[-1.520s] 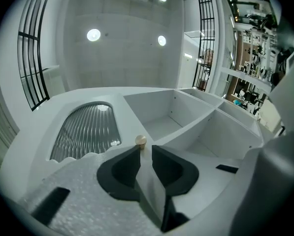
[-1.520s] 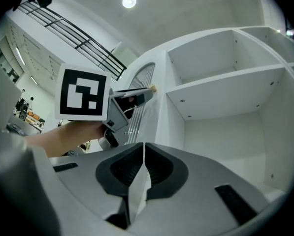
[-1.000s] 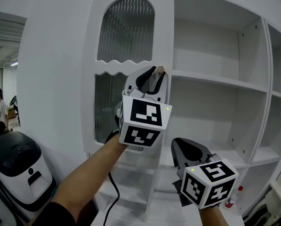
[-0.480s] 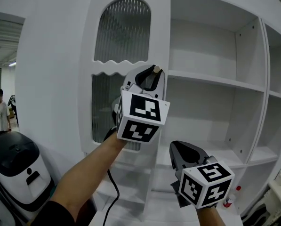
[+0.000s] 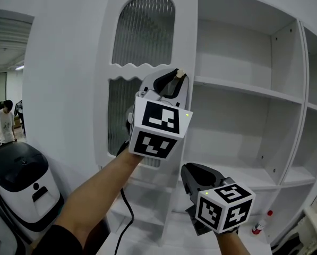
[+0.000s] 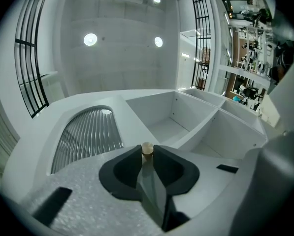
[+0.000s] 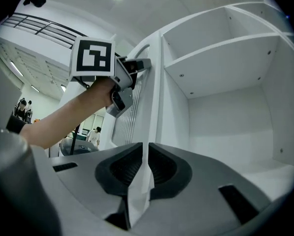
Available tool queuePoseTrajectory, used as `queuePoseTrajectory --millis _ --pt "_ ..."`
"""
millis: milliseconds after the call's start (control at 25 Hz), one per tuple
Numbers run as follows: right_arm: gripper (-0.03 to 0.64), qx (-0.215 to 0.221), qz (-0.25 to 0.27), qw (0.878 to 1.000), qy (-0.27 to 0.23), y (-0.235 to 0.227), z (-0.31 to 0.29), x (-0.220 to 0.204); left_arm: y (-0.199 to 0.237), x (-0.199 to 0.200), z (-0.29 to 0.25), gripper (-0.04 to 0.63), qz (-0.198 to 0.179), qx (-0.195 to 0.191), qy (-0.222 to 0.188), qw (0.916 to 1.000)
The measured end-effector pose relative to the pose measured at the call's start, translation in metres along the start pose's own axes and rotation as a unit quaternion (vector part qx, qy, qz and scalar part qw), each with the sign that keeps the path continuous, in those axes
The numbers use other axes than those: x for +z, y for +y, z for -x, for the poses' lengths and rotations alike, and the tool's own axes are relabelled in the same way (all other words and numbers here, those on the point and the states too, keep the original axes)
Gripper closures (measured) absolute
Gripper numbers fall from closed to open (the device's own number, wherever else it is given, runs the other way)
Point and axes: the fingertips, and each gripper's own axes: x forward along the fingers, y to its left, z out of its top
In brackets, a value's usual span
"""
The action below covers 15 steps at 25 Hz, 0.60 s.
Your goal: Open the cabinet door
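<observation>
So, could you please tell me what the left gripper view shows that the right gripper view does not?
Only the left gripper view: the knob clamped by the left hand-held gripper.
Only the right gripper view: that gripper's marker cube, the person's arm, bystanders far off, and the right hand-held gripper, shut on nothing.
Both: the door with its ribbed pane, and the shelves.

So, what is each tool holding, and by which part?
The left tool grips the cabinet door by its knob; the right tool is shut and empty.
</observation>
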Motion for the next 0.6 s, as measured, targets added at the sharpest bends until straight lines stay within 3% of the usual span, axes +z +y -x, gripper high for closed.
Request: queuePoseTrajectory --millis 240,320,600 --pt "0.579 0.027 -0.008 0.999 0.020 0.006 0.001 -0.021 0.000 0.003 0.006 0.517 0.010 0.005 0.001 0.9999" --pt "0.517 0.041 -0.011 0.999 0.028 0.011 0.000 -0.030 0.001 0.005 0.008 0.517 0.014 0.008 0.000 0.9999" --pt "0.504 0.062 -0.037 0.996 0.048 0.013 -0.008 -0.057 0.004 0.011 0.015 0.515 0.027 0.011 -0.001 0.9996"
